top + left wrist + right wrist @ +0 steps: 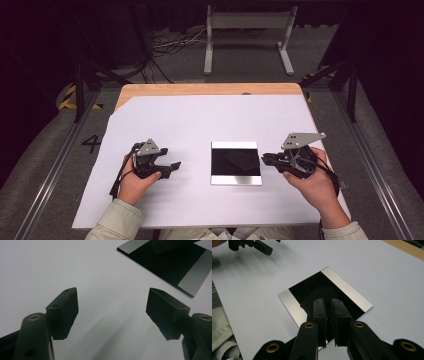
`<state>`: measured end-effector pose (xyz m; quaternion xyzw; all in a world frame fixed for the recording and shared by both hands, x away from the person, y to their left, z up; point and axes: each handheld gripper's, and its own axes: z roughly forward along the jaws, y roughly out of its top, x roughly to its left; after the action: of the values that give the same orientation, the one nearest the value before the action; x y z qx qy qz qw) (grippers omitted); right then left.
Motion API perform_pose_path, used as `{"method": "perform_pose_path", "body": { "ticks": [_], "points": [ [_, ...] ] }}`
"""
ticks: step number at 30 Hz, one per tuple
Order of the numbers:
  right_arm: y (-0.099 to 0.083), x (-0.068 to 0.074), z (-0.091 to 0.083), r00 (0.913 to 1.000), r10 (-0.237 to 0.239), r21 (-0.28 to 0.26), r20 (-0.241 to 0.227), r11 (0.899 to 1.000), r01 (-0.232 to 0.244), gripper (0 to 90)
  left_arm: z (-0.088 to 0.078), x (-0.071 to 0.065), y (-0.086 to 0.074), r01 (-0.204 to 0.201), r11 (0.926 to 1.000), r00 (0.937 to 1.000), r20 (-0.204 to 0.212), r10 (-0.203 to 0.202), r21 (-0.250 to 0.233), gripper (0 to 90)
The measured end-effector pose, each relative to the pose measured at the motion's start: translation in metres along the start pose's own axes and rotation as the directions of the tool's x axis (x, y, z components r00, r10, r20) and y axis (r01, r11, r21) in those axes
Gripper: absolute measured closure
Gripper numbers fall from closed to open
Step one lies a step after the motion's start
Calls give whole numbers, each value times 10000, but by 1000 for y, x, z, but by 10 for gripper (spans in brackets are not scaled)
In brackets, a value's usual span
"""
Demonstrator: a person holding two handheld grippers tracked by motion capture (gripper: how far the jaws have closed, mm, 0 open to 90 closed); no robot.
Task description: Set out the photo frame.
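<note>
- The square plate (236, 163) lies flat on the white sheet (200, 120), a little toward 5 o'clock of the sheet's middle — black and glossy down the centre with a silvery strip along two opposite edges.
- It looks thin, stiff and smooth, a mirror or a coated glass tile by my guess; likely light, slippery on its face and apt to chip or smear.
- Lying flush, it offers no face to pinch. I would take it at an edge, by the silvery strips, after tipping one side up or sliding it to the sheet's border.
- Left gripper (171, 166), at 9 o'clock of the plate and well apart from it — jaws spread, nothing between them.
- Right gripper (265, 159), at 3 o'clock, tips just over the plate's edge; jaws nearly together with a narrow gap, pinching nothing.
- No container in sight; nothing rests on the plate, the dark shape in it being a reflection.
</note>
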<state>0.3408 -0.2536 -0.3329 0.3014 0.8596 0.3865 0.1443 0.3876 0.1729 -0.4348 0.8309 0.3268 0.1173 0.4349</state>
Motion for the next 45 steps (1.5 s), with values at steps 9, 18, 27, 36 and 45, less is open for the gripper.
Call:
{"method": "perform_pose_path", "body": {
  "ticks": [9,18,27,36,45],
  "points": [
    [6,-11,5,9989,473,-130,48,9988,-472,758,-1,1,0,96,9999,9999,64,-95,-126,268],
    [6,-29,11,9950,956,-302,290,9950,-947,676,0,0,-1,109,9999,9999,-2,-109,-21,270],
    [2,-42,16,9889,1465,-491,234,9882,-1452,565,-1,1,-1,87,10000,10000,-48,-87,-24,268],
    [0,-55,26,9503,3019,-247,-757,9522,-3045,570,-1,1,-3,210,9998,9998,-61,-210,12,269],
    [-3,-60,40,9198,3791,550,-1012,9253,-3753,602,-1,1,-3,249,9997,9997,-49,-249,41,269]
  ]
}}
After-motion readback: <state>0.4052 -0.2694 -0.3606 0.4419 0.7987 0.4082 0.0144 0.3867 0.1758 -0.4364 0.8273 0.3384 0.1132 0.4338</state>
